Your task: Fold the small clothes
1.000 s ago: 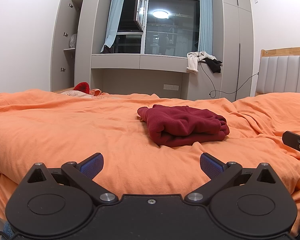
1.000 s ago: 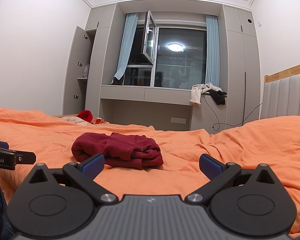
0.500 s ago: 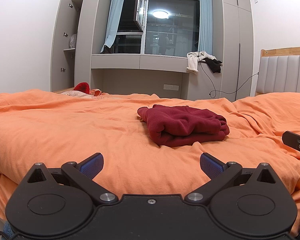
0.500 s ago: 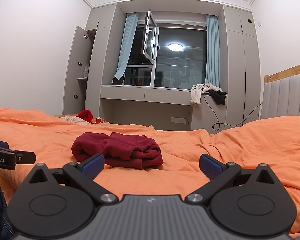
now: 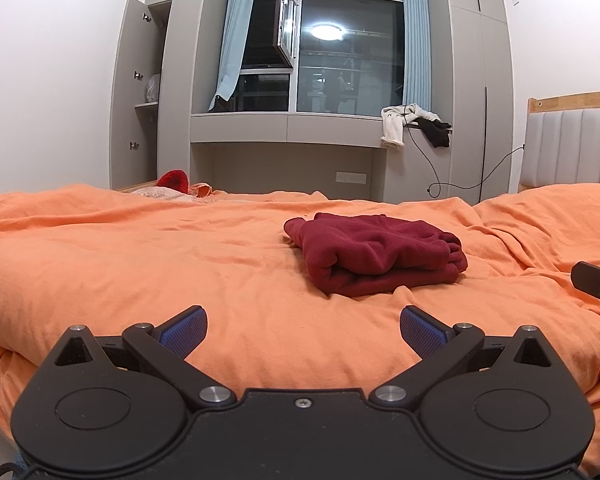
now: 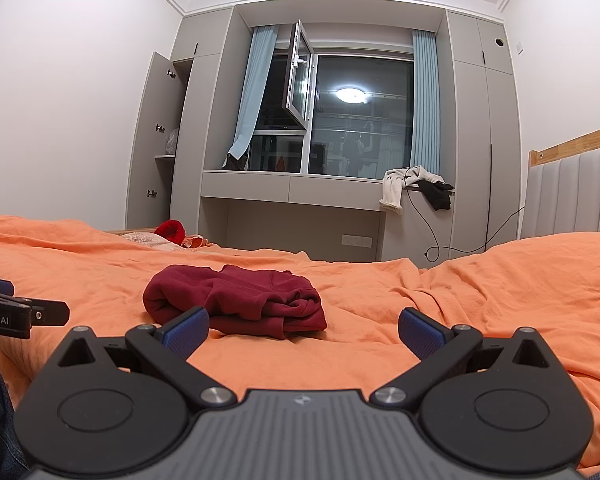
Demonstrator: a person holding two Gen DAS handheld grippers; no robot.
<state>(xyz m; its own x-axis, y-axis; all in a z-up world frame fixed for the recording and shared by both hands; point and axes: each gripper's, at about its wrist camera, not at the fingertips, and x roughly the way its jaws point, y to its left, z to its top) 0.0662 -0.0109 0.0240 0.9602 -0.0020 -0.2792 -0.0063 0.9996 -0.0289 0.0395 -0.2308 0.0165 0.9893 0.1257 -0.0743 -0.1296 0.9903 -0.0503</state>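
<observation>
Folded dark-red knit garment [image 5: 374,254] lying on the orange-sheeted bed [image 5: 140,248], ahead of and apart from both tongs. Left tongs [image 5: 303,330] and right tongs [image 6: 303,330] spread wide, holding nothing.

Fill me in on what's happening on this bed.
A person holds a two-finger tool in each hand over an orange duvet. The left tool and right tool are both open and hold nothing, hovering short of a dark red garment that lies folded into a compact bundle on the duvet. Nothing touches it. White and black clothes hang off the window ledge beyond.
</observation>
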